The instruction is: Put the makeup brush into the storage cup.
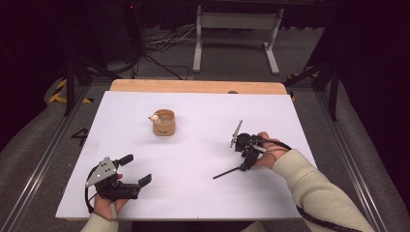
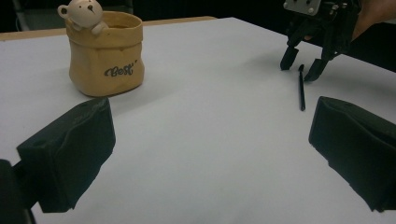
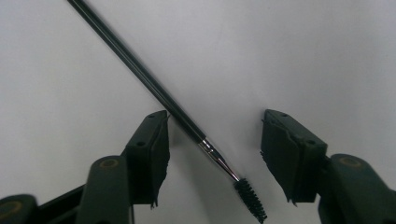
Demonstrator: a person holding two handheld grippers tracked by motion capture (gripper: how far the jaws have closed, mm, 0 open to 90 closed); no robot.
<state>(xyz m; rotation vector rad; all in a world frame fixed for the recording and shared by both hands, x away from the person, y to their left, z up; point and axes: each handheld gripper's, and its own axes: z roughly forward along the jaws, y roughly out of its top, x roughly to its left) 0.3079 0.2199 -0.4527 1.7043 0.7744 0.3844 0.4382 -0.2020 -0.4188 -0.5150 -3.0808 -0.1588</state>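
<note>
My right gripper (image 1: 245, 155) points down at the thin black brush (image 1: 227, 172) lying flat on the white table (image 1: 203, 193). Its 2 jaws stand apart, 1 on either side of the brush's bristled end; the left-hand pad (image 3: 156, 154) sits just beside the handle, possibly brushing it, though I cannot be sure. My left gripper (image 1: 129, 176) rests low near the table's near edge, jaws wide apart with nothing between them. The tan pouch-shaped cup (image 2: 105, 53) with a small bear on its rim stands well apart, farther back.
</note>
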